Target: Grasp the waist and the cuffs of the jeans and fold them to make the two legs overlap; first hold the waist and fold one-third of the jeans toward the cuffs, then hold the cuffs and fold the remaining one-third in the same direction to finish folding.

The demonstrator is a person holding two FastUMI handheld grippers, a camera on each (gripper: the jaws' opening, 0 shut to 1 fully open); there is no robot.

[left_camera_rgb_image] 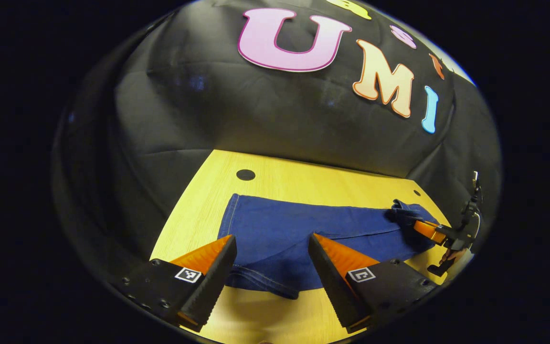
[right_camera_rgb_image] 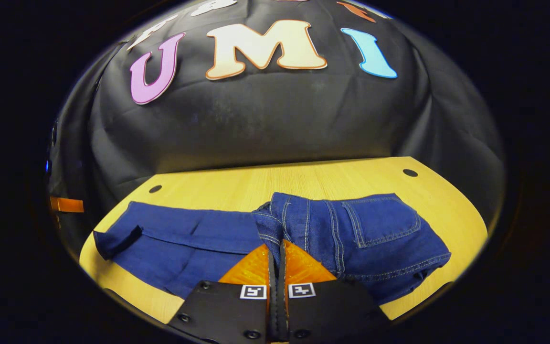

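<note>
Table (right_camera_rgb_image: 351, 179): right gripper (right_camera_rgb_image: 276, 253) pinching jeans (right_camera_rgb_image: 351, 229); left gripper (left_camera_rgb_image: 271, 253) spread.

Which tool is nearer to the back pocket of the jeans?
Right. The right tool grips denim beside the back pocket; the left tool hangs open at the jeans' opposite end.

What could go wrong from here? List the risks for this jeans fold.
1. The right gripper pinches only a thin ridge of denim at the waist; it could slip out when lifted.
2. The left gripper is open over the cuffs, holding nothing, so that end of the jeans may drag across the table.
3. A flipped corner could get folded in crooked.
</note>
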